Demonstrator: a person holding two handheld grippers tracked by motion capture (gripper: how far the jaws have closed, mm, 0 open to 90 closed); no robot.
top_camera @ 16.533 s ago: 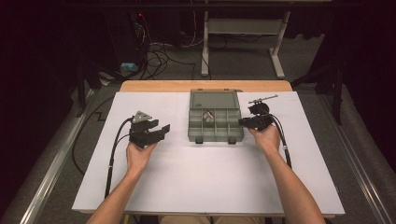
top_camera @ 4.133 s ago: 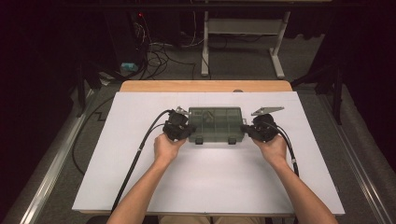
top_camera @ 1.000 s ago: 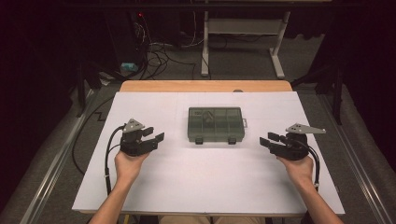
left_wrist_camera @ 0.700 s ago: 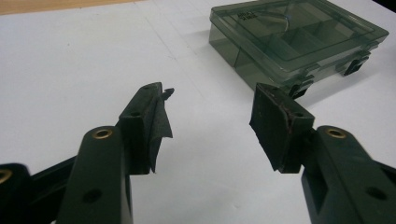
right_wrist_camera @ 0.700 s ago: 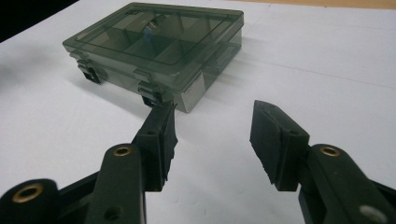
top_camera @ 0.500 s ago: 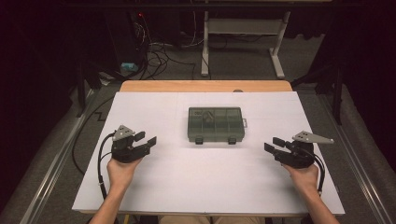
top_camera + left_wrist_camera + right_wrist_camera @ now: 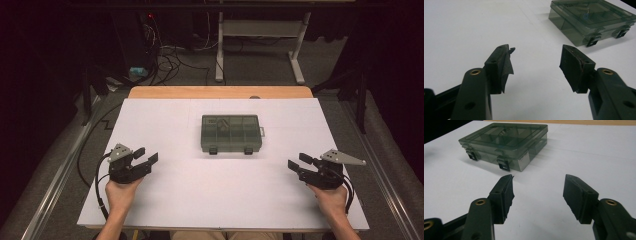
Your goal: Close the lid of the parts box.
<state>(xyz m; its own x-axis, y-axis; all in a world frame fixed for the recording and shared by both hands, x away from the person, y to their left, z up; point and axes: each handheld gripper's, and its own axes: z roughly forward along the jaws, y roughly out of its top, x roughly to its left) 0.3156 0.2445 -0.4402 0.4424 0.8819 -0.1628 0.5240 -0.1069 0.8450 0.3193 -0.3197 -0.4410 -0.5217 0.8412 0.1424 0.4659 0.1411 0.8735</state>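
Note:
A smoky clear plastic compartment box (image 7: 231,133) lies shut in the middle of the white table, its two black latches facing me. It also shows far off in the left gripper view as the box (image 7: 591,20) and in the right gripper view as the box (image 7: 505,143). My left gripper (image 7: 145,156) rests low at the table's near left, well clear of the box. Its jaws have just been opening and stand open, nothing between them (image 7: 536,65). My right gripper (image 7: 297,162) sits at the near right, jaws also just opened wide and empty (image 7: 537,195).
The white sheet (image 7: 165,120) covers the table, with a wooden strip (image 7: 200,92) at its far edge. Cables (image 7: 100,185) trail from the left gripper over the near left edge. Beyond the table are a dark floor, wires and a desk frame (image 7: 260,45).
Both hands have drawn outward and toward me, away from the box, and sunk lower. The jaws of both grippers stand wider than a second ago. The box has not moved.

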